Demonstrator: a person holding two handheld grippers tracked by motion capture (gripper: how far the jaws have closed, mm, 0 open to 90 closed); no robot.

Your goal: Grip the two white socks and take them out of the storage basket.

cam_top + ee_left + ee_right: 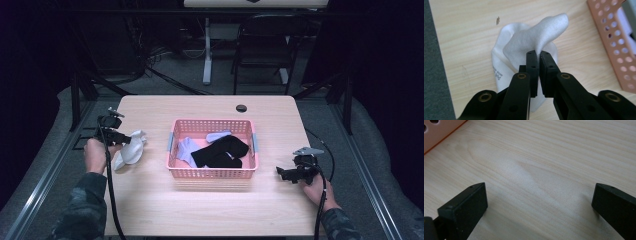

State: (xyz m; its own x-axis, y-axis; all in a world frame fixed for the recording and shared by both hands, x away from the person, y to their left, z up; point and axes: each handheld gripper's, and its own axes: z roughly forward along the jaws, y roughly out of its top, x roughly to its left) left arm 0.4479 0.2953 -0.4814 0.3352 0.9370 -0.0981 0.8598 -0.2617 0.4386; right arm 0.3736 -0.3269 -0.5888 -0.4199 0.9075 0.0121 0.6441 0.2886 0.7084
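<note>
The left gripper [538,56] has its two black jaws pressed together on a fold of a white soft-knit sock [534,40]. The pinched fold rises from the jaws to a rounded tip that stands up, tilted to the right in the left gripper view. The rest of the sock lies flat on the light wooden table [210,210] under and behind the jaws. This flat part is smoother, and it has small grey printed letters near its edge, too small to read. In the high view the same sock [131,148] is a pale, crumpled shape just to the right of the left gripper [121,137], near the left edge of the table, and the person's left hand [96,154] holds the gripper from behind.

To the right of the left gripper, well apart from the sock, stands a pink rectangular plastic basket with many round holes [212,173]. Inside it lie a black sock [220,152] and some pale lilac cloth pieces [186,149].

The right gripper [283,173] is on the other side of the basket, near its front right corner, and the right hand [316,187] holds it low over the table. Its jaws stand wide apart with bare wood between them. In the right gripper view a corner of the basket [439,135] shows at the upper left, beyond the left jaw.
</note>
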